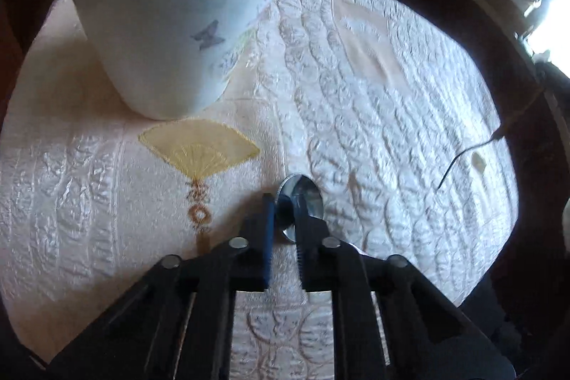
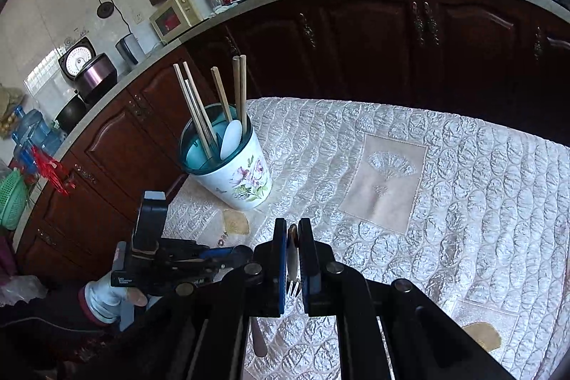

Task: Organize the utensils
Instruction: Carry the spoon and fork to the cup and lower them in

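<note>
Fingers of the left gripper are clenched on one metal spoon. Left wrist view: the spoon's bowl sticks out past the fingertips, tilted on edge; its long axis runs along the fingers, bowl end pointing forward and away from the camera, handle hidden between the pads. This gripper points steeply down at the quilted cloth-covered table. One white holder cup with a teal rim stands ahead and to the left, its base just beyond a yellow fan motif on the cloth. A thin dark cable lies near the table's right edge.

Right wrist view: the right gripper, jaws nearly together, grasps one fork. Tines point back toward the camera and downward, showing below the pads; the handle end rises between the fingertips, so the long axis follows the fingers. The gripper tilts down over the table's near edge. At lower left a person's gloved hand holds the left gripper, which reaches across toward the middle. The holder cup, floral print on its side, stands upright near the table's far left corner. Counted in it: five wooden chopsticks leaning at various angles and one white spoon.
</note>
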Demonstrator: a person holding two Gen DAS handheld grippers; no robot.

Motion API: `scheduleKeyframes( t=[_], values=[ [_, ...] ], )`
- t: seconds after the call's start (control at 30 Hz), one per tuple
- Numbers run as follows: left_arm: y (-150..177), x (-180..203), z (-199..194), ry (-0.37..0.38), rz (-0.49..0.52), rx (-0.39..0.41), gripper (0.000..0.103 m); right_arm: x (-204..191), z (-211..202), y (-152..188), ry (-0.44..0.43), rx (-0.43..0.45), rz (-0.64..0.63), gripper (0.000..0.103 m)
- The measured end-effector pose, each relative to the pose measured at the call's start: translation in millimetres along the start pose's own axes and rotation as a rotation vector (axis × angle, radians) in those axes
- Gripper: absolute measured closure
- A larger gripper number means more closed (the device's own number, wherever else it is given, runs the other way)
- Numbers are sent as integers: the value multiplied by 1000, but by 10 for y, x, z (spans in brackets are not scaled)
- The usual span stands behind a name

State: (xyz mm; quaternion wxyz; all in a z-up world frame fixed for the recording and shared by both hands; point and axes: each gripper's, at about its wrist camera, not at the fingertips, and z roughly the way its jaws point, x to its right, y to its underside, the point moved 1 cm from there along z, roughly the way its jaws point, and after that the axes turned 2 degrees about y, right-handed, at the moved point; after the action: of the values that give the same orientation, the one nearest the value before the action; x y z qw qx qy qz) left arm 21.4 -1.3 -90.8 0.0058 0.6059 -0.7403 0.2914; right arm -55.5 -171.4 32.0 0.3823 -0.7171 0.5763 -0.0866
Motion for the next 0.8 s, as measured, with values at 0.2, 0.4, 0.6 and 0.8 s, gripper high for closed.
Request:
scheduleKeyframes(
  t=[0.2,0.4,0.6,0.8],
  values=[
    [25,55,-387,-17,37,72,101,-59,-54,-40,-5,9,-14,97],
    [-6,94,-956,-80,81,174,102,-174,-131,-136,-26,36,-34,97],
    [-55,97,-1352,-139,103,252,102,-313,-104,-225,-47,46,-53,97],
    [-103,37,-1627,-169,88,305,102,-469,-122,-360,-64,69,-83,98]
  ],
)
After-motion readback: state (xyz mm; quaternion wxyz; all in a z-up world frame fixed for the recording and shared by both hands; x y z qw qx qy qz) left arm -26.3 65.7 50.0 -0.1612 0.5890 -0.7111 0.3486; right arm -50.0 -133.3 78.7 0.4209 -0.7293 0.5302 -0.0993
